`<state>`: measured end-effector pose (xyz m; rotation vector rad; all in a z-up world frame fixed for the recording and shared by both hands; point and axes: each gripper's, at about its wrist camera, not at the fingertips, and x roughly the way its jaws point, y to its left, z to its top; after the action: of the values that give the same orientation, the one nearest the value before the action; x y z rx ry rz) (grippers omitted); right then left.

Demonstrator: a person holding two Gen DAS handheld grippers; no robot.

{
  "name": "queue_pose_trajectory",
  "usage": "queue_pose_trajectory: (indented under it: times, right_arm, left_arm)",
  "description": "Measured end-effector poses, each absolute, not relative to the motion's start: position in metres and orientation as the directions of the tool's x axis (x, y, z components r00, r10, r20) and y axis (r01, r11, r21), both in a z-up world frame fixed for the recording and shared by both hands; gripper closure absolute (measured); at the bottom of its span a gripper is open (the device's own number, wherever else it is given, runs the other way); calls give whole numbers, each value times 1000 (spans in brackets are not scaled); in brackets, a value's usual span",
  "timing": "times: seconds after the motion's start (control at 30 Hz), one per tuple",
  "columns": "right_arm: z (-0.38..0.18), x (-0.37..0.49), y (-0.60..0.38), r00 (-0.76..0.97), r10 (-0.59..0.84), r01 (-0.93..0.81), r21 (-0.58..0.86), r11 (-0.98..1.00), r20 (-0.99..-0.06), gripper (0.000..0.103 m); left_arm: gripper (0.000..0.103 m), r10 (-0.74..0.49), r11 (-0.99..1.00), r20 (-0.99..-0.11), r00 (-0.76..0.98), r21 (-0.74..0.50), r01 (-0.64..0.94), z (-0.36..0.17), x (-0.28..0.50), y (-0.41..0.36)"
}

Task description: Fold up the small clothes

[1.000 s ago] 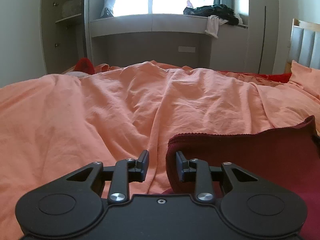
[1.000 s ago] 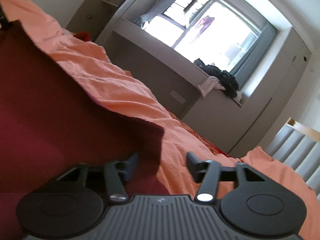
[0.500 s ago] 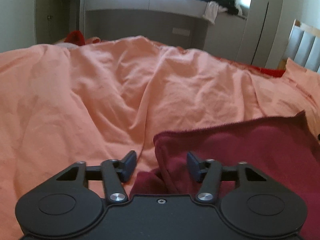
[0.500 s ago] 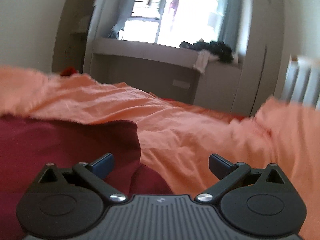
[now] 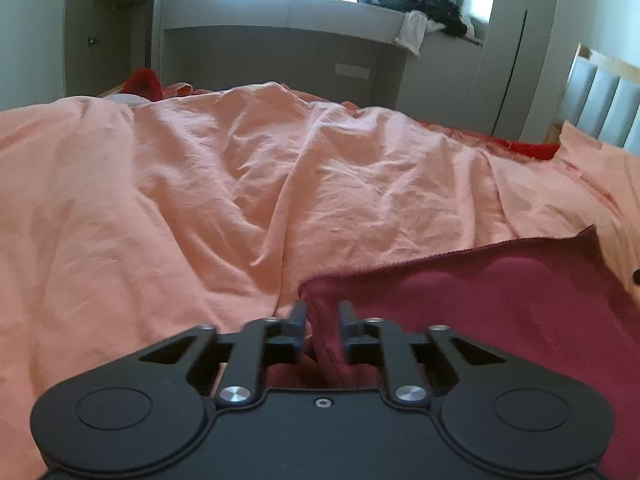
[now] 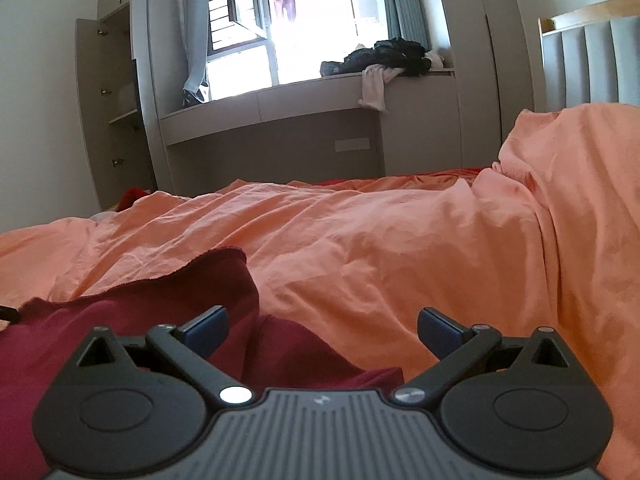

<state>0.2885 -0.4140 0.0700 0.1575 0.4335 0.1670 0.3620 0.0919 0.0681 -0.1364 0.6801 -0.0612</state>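
Since half a second ago the left gripper (image 5: 322,315) has narrowed its jaws, and now they pinch the folded corner of the maroon garment (image 5: 500,304), which passes between them. The right gripper (image 6: 322,326) has stayed wide apart and holds nothing; its left finger (image 6: 208,326) rests over the cloth, while the right finger hangs above the orange duvet (image 6: 400,248).

The garment lies on the duvet at the near edge of the bed (image 5: 160,200), directly in front of both grippers. In the left wrist view its hemmed far edge runs from the pinched corner out to the right, toward the headboard (image 5: 600,96). In the right wrist view the same cloth ends in a raised corner just ahead of the left finger. So I judge that its long axis lies across the bed, roughly parallel to the near edge, though the full outline is hidden under the grippers.

The step in hand seems to be taking the two near corners for a fold. To do it well, the right gripper should move a little to the left and lower, so that the loose corner comes between its fingers before it closes. Both grips should take only the garment and not the duvet under it. Then both should lift together, keeping the edge taut, so the fold comes straight.
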Motion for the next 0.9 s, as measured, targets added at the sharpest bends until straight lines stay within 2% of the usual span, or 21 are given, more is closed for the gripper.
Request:
queue_pose_trajectory:
  times: [0.13,0.2,0.4,0.57,0.7,0.77,0.8,0.9]
  right_arm:
    - [69,285,-410,897,194,-128,188,974,-396,0]
    - [71,281,-407,900,200,-133,193,972,-387,0]
    - [77,263,-395,918,219,-162,191,968,-331,0]
    - [84,245,-381,943,184,-156,120,980,-278,0]
    - [85,234,-374,955,147,-134,66,989,-257,0]
    - [84,228,-375,957,141,-129,65,990,-255,0]
    - [84,226,-375,957,141,-128,69,989,-254,0]
    - [83,218,-377,958,143,-123,93,988,-249,0]
  left_arm:
    - [43,-95,984,-583,807,-180,-14,76,339,107]
    - [37,-92,980,-568,818,-197,-26,78,327,116]
    - [33,-162,966,-584,795,-260,5,69,298,134]
    - [32,-267,944,-599,755,-320,80,57,283,140]
    - [48,-353,919,-589,727,-364,152,56,273,139]
    - [51,-386,906,-578,719,-385,177,59,266,139]
    - [57,-399,899,-571,717,-397,185,60,263,139]
    - [88,-415,883,-551,724,-436,174,63,255,139]
